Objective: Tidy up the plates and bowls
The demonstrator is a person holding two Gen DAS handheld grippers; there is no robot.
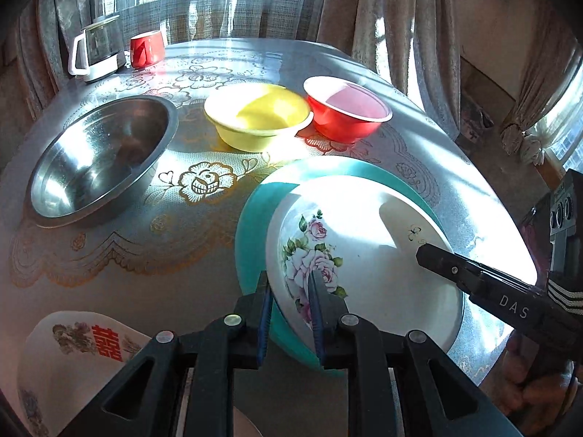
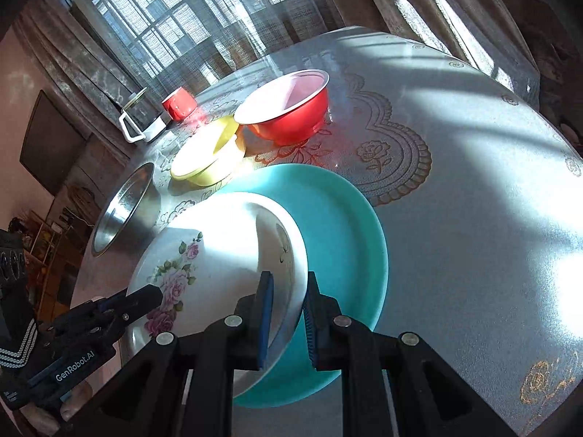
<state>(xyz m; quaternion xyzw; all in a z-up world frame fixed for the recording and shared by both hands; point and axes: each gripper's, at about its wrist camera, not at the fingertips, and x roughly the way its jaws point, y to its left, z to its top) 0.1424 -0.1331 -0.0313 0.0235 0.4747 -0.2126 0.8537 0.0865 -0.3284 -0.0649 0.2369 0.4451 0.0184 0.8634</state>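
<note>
Closest to my left lens is the left tool (image 1: 289, 304), its two blue-padded fingers straddling the near rim of the rose-patterned white plate (image 1: 364, 240); one finger sits outside the rim and one over the painted roses, and I judge the pads closed on that rim, though the contact itself is hard to read; the right tool (image 2: 288, 313) has the opposite rim between its own pads in the same way, narrow gap, apparently pinching; so I hold the white plate from both sides at once. It sits on the teal plate (image 2: 342, 218), which rests flat on the worktop (image 2: 473, 218); in the right view the white plate looks tipped up off the teal one, but I cannot tell how far it is lifted.

I expect the white plate to be glazed ceramic; stiff, fairly heavy, slick under rubber pads and liable to chip if it drops back; the rim is the only sensible hold, and two opposing rim grips should keep it level. The teal plate looks lighter, perhaps plastic; it could slide if dragged.

Beyond stand the steel bowl (image 1: 98, 160), the yellow bowl (image 1: 257, 116) and the red bowl (image 1: 346, 113), the last two just beside each other; a printed white dish (image 1: 73, 360) lies at the near left edge.
</note>
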